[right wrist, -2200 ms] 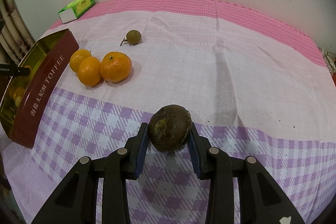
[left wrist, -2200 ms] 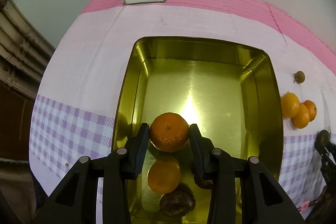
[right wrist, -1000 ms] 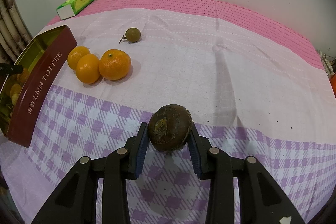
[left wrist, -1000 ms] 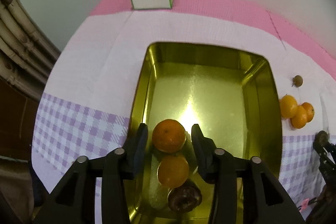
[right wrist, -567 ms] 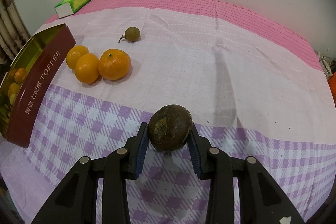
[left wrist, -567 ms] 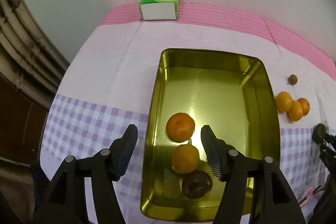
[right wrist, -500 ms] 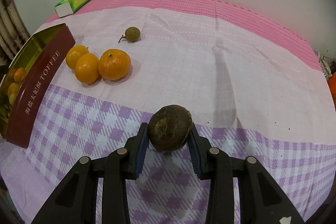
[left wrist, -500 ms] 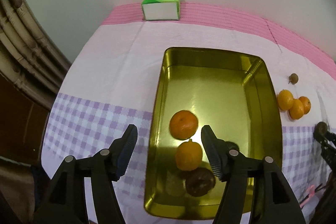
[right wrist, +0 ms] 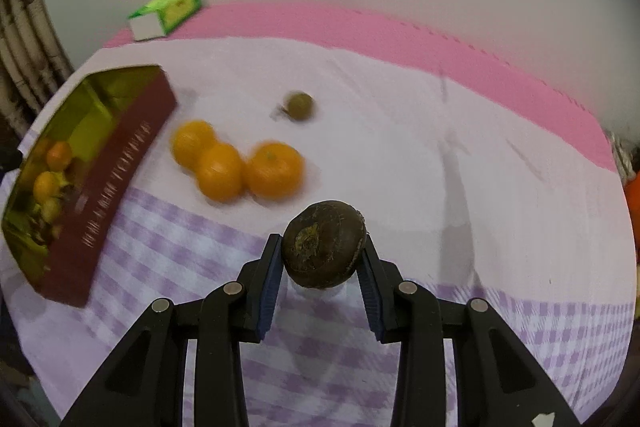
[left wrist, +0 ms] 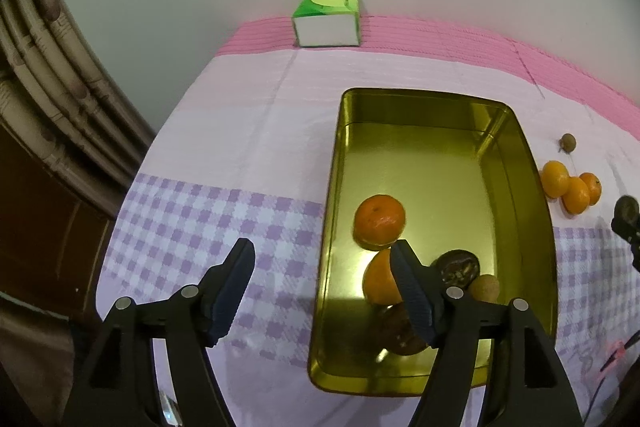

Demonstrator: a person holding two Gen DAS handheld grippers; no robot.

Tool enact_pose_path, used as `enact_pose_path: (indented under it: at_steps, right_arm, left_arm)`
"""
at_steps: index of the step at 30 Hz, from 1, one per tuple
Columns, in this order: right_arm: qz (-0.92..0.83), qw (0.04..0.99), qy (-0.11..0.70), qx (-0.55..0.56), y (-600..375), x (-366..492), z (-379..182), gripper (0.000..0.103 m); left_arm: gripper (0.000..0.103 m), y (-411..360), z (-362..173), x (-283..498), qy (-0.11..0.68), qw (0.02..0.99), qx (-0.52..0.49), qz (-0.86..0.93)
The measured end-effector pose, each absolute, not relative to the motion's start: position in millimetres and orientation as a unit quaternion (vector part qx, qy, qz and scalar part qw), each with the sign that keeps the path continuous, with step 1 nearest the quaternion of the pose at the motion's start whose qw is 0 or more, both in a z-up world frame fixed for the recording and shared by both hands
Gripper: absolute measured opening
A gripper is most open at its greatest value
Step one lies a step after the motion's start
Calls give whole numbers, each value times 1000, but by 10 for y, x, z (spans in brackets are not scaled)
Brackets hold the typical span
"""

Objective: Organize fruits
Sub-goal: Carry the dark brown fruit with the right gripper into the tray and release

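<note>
**Left tongs wide over the cloth, right tongs clamped on a dark fruit**

The left gripper (left wrist: 322,269) stands wide with nothing between its pads; its jaws have just been opening. It hangs over the checked part of the tablecloth (left wrist: 240,131), its right finger overlapping the tin's near left corner in the left wrist view. The right gripper (right wrist: 320,267) is narrow, its pads pressing both sides of a dark brown fruit (right wrist: 324,243) held above the cloth.

The gold tin (left wrist: 536,211) lies open on the cloth. Inside, toward the near end, sit 2 oranges: 1 (left wrist: 379,221) in plain sight, the other (left wrist: 378,283) partly behind the left gripper's right finger. Beside them lie a dark fruit (left wrist: 456,267), a small tan fruit (left wrist: 486,287) and another dark fruit (left wrist: 400,331) at the near wall, half hidden by the finger. The far half of the tin is bare metal.

Outside the tin, just right of its red side wall, 3 oranges (right wrist: 236,163) touch in a cluster. A small green-brown fruit (right wrist: 300,105) lies apart, farther back. A green box (left wrist: 328,19) stands at the wall on the pink border. The right wrist view is blurred.
</note>
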State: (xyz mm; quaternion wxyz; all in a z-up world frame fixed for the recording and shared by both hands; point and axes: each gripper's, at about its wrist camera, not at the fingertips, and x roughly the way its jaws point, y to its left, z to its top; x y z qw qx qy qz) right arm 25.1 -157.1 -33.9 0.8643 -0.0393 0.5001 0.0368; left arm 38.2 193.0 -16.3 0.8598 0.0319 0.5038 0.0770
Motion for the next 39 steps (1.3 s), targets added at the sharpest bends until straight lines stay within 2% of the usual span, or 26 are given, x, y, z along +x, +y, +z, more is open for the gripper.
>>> enact_pose_path:
  at_steps: [14, 23, 39]
  right_arm:
    - [169, 863, 470, -73, -322, 490, 110, 34]
    - [215, 848, 471, -114, 322, 692, -26, 34]
    - [219, 827, 494, -153, 639, 830, -361, 34]
  left_arm:
    - [72, 2357, -74, 133, 492, 860, -28, 133]
    - [72, 2512, -162, 115, 502, 849, -41, 162]
    - [72, 2575, -219, 145, 510, 841, -52, 173]
